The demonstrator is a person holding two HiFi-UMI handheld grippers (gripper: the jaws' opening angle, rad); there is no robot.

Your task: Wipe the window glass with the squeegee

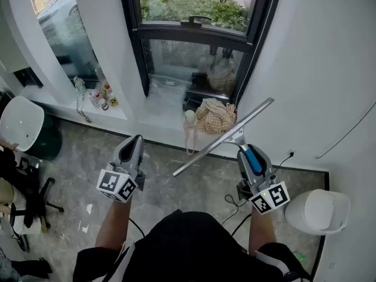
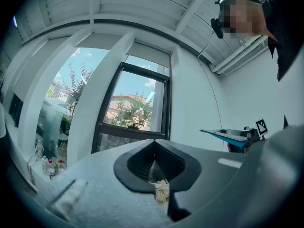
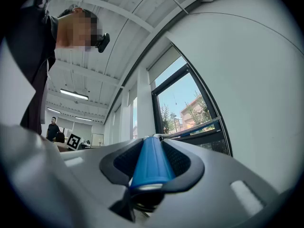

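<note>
While the right gripper (image 1: pixel 248 150) clamps the squeegee (image 1: pixel 222 138), lying crosswise ahead of its jaws, the glass (image 1: pixel 188 57) waits beyond; the left gripper (image 1: pixel 134 141) is closed, empty.

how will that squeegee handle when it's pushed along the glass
The squeegee probably stays stiff: its long blade bar looks like straight metal. Held only by the blue handle in the right tool, the wide blade may twist or lever in the grip. It looks light for its length, being slim.

A white ledge (image 1: pixel 155 121) under the window (image 1: pixel 197 16) carries small bottles (image 1: pixel 101 98) to its left and a checked bag (image 1: pixel 216 116) directly below.
</note>
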